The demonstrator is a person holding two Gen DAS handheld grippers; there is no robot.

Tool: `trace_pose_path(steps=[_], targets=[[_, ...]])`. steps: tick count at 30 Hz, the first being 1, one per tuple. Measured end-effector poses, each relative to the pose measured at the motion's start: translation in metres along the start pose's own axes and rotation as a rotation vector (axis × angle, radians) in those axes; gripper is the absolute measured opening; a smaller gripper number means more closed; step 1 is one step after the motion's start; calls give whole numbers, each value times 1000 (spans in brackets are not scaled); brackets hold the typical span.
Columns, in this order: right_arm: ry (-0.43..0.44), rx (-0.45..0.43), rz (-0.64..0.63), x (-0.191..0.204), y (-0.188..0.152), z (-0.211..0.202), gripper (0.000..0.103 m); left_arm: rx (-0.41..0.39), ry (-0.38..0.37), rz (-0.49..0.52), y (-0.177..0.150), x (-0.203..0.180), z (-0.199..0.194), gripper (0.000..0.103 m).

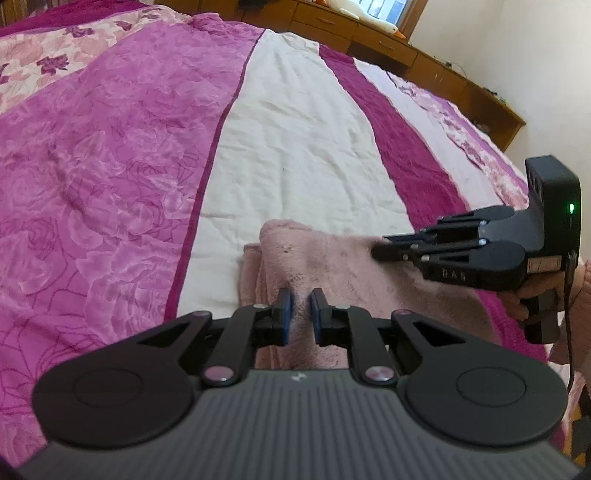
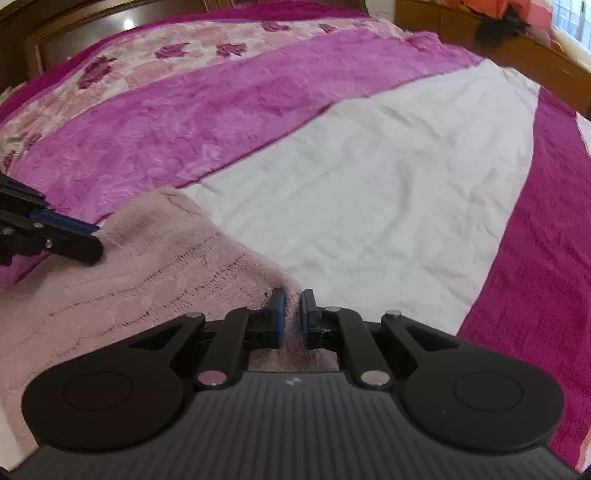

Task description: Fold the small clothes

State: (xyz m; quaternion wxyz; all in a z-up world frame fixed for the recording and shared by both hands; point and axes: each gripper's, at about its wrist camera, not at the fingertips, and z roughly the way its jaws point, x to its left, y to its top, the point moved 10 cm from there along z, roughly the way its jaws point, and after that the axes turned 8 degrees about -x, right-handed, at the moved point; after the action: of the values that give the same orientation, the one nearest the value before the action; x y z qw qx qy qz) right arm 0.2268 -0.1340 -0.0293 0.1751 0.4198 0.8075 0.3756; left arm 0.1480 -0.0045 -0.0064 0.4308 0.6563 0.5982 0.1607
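A small pale pink fuzzy knit garment [image 1: 332, 258] lies on the bed, with a folded lump at its far left end. My left gripper [image 1: 301, 301] is shut on a pinch of its near edge, with pink fabric between the blue pads. My right gripper [image 2: 291, 302] is shut on another edge of the same garment [image 2: 147, 273], at the corner toward the white stripe. In the left wrist view the right gripper [image 1: 376, 251] comes in from the right, low over the cloth. In the right wrist view the left gripper [image 2: 94, 240] comes in from the left.
The bed is covered by a quilt with magenta [image 1: 110, 166], white [image 1: 295, 147] and floral pink stripes. A wooden cabinet unit [image 1: 443, 66] runs along the wall behind the bed. A dark wooden headboard [image 2: 74, 29] shows at the far left in the right wrist view.
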Motion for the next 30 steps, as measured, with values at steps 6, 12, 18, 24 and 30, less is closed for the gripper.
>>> trace_pose_path(steps=[6,12,18,24,30], targets=[[-76,-6,-17,9,-6,9,12,13,45,52,-5,7,10,17],[-168,-139,147,6,4,-42,42,12,36,44,-4,9,-11,28],[-207,-236,277,24,-12,-108,51,-6,-13,63,-7,-10,-40,28],[-216,-242,404,52,-47,-158,52,1,-32,87,-20,-26,-59,28],[-212,-247,488,83,-80,-183,53,22,-33,104,-41,-30,-72,28]])
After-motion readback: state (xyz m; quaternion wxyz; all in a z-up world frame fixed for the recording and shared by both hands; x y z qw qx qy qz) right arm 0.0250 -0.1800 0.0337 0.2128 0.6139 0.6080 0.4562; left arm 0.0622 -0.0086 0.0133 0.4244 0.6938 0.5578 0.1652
